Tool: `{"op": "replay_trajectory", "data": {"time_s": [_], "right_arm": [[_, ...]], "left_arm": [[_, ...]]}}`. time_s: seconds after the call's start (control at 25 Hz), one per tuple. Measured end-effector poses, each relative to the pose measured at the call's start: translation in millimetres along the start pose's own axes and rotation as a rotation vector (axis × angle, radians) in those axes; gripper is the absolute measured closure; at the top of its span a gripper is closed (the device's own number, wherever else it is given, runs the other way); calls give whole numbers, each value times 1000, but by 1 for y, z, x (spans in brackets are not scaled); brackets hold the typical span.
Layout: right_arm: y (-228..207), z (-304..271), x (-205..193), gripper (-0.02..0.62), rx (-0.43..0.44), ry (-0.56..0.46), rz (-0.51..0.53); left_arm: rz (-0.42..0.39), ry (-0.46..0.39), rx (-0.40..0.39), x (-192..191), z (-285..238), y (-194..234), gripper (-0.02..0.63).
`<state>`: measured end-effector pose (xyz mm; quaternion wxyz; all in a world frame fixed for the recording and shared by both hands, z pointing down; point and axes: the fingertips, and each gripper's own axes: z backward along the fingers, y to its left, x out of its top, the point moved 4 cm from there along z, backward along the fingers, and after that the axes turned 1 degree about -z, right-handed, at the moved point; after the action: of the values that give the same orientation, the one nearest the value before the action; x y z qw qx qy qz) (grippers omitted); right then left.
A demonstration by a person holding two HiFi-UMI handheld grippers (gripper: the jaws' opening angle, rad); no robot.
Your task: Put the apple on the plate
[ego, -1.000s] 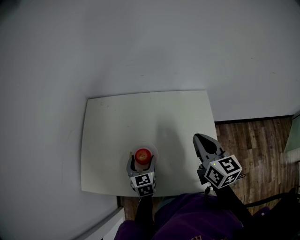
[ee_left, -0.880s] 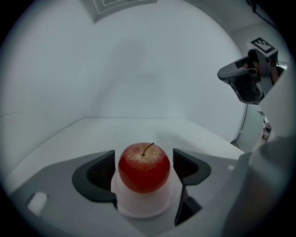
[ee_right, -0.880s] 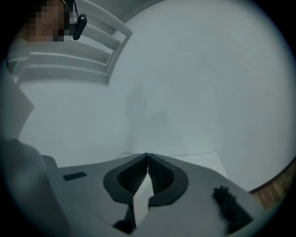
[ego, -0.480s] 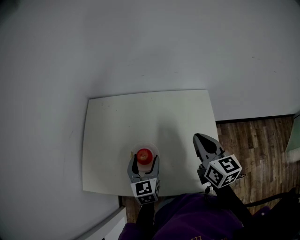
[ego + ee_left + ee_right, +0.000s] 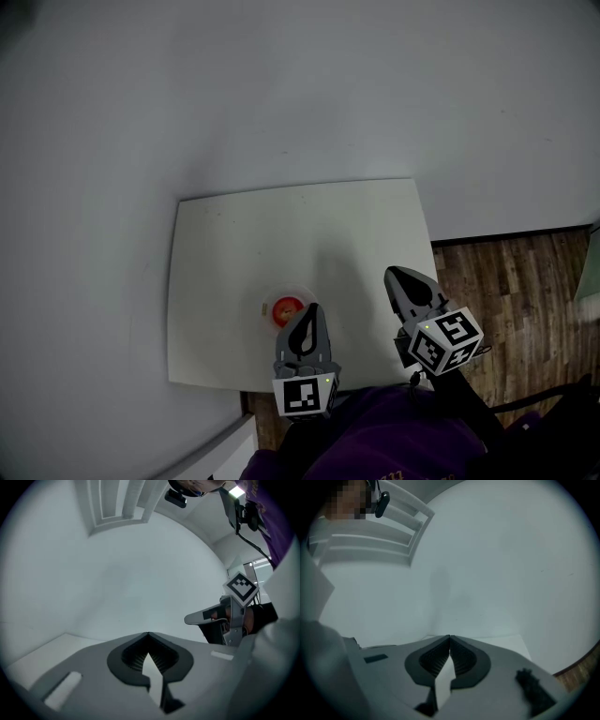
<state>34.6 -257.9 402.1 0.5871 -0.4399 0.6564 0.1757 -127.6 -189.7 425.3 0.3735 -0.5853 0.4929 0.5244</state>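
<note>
The red apple [image 5: 287,308] sits on the pale plate [image 5: 302,292], near the front edge of the white table [image 5: 281,225]. At the apple's 3 o'clock, just beside it and raised above the table, is the left gripper [image 5: 311,309] [image 5: 148,634]. Its jaws have just closed and meet tip to tip on nothing. Farther out at 3 o'clock, the right gripper [image 5: 394,275] [image 5: 449,639] hangs over the table's right edge, jaws likewise together and empty. A plain grey wall [image 5: 281,94] fills 12 o'clock. Wooden floor [image 5: 506,272] shows beyond the table at 3 o'clock.
</note>
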Motion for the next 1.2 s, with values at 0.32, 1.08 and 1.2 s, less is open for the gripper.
{"op": "replay_trajectory", "data": {"time_s": [0.32,1.08,1.2], "right_arm": [[-4,3,1,584,-12,-17,23],[-6,19,2,584,-4,-22,31],[-8,18,2,584,-4,-22,30]], "left_arm": [[-6,-10,18,-8,-4,0,601],[-12,-11,49,-5,4,-10,601],[-15,-22,44,-4,2,-10,601]]}}
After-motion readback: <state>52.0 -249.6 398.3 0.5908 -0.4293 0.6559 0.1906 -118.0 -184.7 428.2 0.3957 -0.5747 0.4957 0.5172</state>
